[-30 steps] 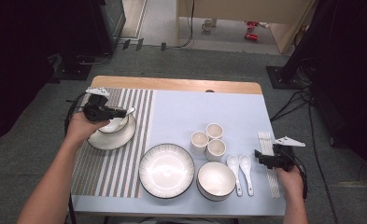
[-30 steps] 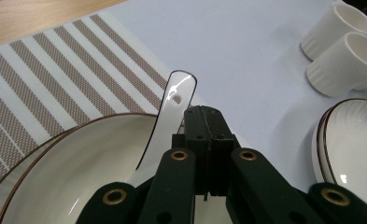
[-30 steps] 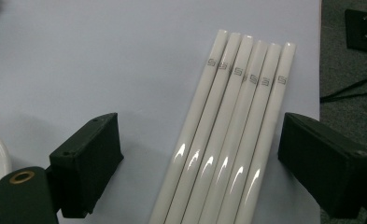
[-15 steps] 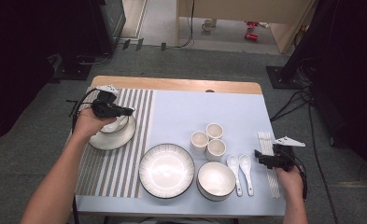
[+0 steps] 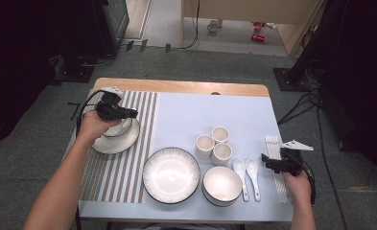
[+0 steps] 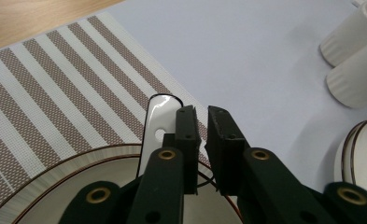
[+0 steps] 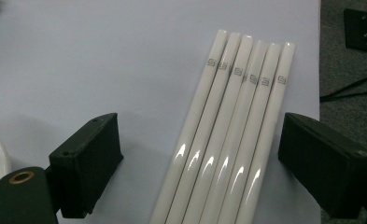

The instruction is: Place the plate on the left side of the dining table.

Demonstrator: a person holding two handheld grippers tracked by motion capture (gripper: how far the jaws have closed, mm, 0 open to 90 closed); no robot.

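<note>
Pale blue cloth (image 5: 186, 115) covers most of the wooden table (image 5: 176, 86), smooth and matte, with a woven placemat (image 5: 145, 124) of brown and white stripes laid along its left side. On the cloth near the front sits a round, glossy plate (image 5: 170, 175) with a ribbed rim edged in dark line, and just beside it a deep white bowl (image 5: 221, 186). On the placemat a smaller plate (image 5: 104, 145) of the same ware carries a small bowl (image 5: 119, 128). Three ribbed white cups (image 5: 214, 143) cluster behind the deep bowl, and two glazed spoons (image 5: 247, 172) lie side by side to its right. At the right edge lies a row of white chopsticks (image 7: 228, 140), slender round rods with small grey marks near their ends, touching one another.

Over the small plate, the left gripper (image 6: 201, 135) has just been opening its jaws; they stand narrow, a slim gap between the black ridged pads, with nothing pressed between them. A flat, glossy white spoon handle (image 6: 157, 122) with a dark outline and a round hole juts out past the plate's rim, just beside one jaw. The right gripper (image 7: 200, 163) stands wide over the chopsticks, its blocky jaws on either side of the row and clear of it.
</note>
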